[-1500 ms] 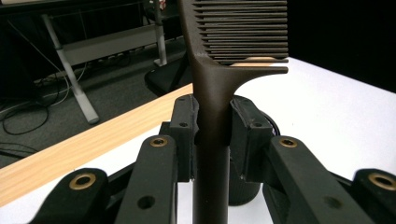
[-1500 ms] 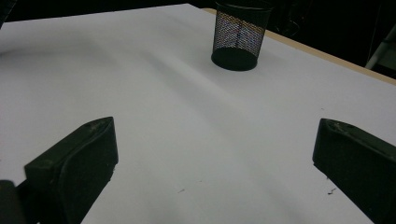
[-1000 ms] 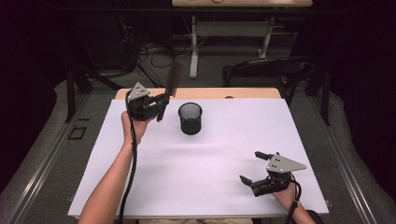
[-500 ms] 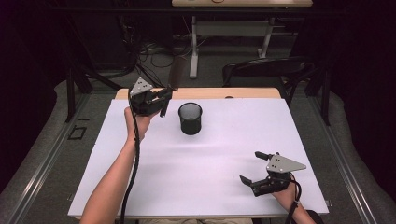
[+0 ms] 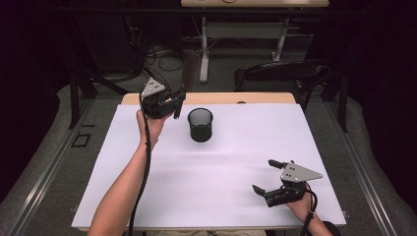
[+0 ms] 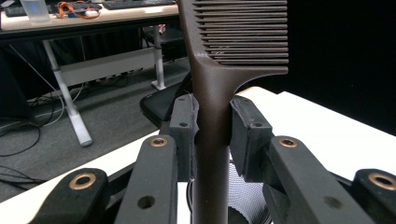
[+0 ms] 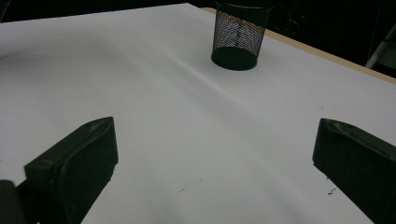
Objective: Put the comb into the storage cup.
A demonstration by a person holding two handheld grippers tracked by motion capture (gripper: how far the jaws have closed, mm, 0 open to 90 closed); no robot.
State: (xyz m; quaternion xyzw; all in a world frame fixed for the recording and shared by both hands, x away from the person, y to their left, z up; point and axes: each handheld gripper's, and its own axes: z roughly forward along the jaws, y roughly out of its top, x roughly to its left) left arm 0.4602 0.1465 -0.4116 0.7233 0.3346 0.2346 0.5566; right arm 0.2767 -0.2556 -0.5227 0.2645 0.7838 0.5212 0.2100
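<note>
My left gripper (image 6: 212, 121) is shut on the handle of a dark brown comb (image 6: 233, 42), whose teeth stand above the pads. In the high view that left gripper (image 5: 173, 102) is held above the table's far left part, just left of a black mesh cup (image 5: 200, 125). The cup stands upright, and its mesh (image 6: 247, 196) shows below the jaws. My right gripper (image 5: 263, 175) rests near the front right of the table, open, with nothing between its jaws. From the right gripper (image 7: 215, 154) the cup (image 7: 238, 37) lies well ahead.
A white sheet (image 5: 221, 172) covers the table, with a wooden strip (image 5: 255, 98) bare along the far edge. Beyond it stand a dark chair (image 5: 280, 73) and a desk with white legs (image 5: 204, 49). Cables (image 5: 162, 59) lie on the floor.
The left hand has shifted a little toward the far edge with the comb still gripped. The right gripper has not moved.
</note>
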